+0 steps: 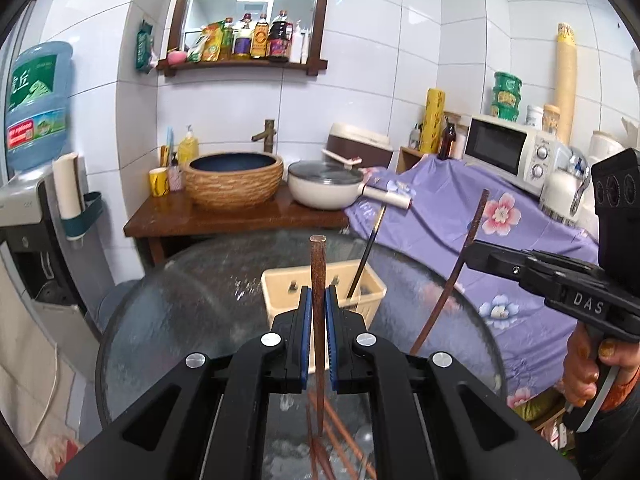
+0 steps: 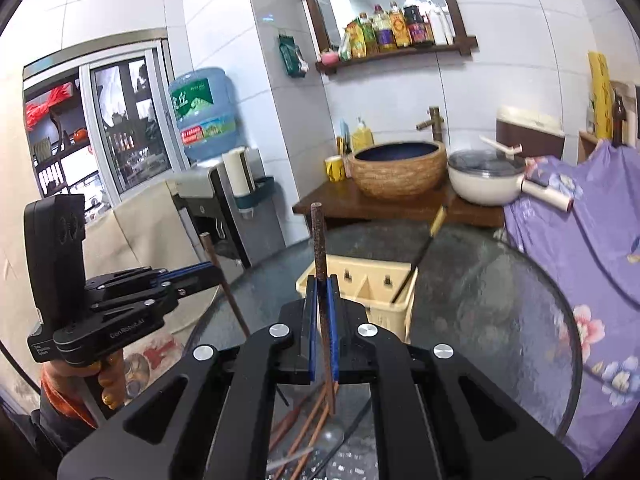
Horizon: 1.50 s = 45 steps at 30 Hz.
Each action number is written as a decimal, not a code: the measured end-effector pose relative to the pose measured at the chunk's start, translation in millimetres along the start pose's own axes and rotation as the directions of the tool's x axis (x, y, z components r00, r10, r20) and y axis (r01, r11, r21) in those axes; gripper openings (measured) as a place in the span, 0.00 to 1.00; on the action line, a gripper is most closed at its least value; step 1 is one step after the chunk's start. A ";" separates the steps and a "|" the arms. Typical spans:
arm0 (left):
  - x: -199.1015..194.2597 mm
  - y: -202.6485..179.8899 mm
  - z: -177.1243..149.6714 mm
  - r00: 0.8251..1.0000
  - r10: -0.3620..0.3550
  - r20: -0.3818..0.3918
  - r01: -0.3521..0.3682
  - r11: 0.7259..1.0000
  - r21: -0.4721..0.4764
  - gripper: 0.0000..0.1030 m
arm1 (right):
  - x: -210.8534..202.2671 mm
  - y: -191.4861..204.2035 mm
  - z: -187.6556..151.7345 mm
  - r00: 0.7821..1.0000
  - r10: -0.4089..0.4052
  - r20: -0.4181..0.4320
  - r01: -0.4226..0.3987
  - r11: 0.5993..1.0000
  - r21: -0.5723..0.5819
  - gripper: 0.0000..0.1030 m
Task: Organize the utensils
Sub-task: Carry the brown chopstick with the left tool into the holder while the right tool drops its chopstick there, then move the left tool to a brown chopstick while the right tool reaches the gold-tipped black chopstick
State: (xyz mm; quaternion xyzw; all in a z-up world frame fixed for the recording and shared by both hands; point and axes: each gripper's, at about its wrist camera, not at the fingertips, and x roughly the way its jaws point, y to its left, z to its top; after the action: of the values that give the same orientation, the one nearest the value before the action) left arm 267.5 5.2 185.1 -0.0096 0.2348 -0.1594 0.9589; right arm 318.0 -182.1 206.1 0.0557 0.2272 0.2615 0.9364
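1. above the round glass table, the left gripper is clenched on a brown chopstick, which stands nearly upright between its blue pads, its blunt end pointing up and its tip reaching down toward the glass.
2. off to the right side of the left wrist view, the right gripper pinches a second brown chopstick, tilted, with its lower end near the table.
3. seen from the right wrist view, that second chopstick runs upright between the right gripper and its blue pads; the left gripper shows at the left, closed on its own chopstick.
4. behind both grippers sits a cream utensil basket on the glass, with a divider inside; a dark, light-handled utensil leans out of its right compartment.
5. below the grippers, more brown chopsticks lie loose on the table, close together and crossing.
6. further back stand a wooden counter with a woven-look basin, a white lidded pot, a water jug and a microwave on a purple floral cloth.
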 end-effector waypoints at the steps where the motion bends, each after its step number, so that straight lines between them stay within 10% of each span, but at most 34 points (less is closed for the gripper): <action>1: 0.8 -0.6 8.4 1.000 -0.008 0.006 0.008 1.000 -0.001 0.07 | -1.2 0.6 9.8 1.000 0.002 0.012 -0.002 1.000 0.001 0.05; 14: 25.9 -2.0 128.6 0.991 0.066 0.118 -0.064 0.998 -0.027 0.07 | 12.9 2.9 121.1 0.982 -0.114 0.151 0.120 0.992 -0.030 0.05; 36: 141.7 30.0 33.4 0.990 0.099 -0.105 -0.107 0.991 -0.075 0.07 | 117.7 -52.2 36.2 0.982 -0.189 -0.007 0.189 0.978 0.090 0.03; 43: 114.6 29.2 8.5 0.995 0.098 -0.035 -0.101 0.989 -0.107 0.55 | 108.4 -51.6 4.7 0.975 -0.220 -0.015 0.220 0.973 0.071 0.09; 45: 103.7 29.6 -4.1 0.993 0.115 -0.031 -0.118 0.987 -0.109 0.63 | 100.0 -48.7 -8.6 0.973 -0.229 -0.016 0.230 0.971 0.063 0.30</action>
State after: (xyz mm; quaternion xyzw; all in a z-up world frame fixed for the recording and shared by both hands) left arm 361.7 1.3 132.4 -0.0471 0.2551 -0.0899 0.9616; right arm 412.7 -172.5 147.9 0.0581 0.2444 0.1442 0.9571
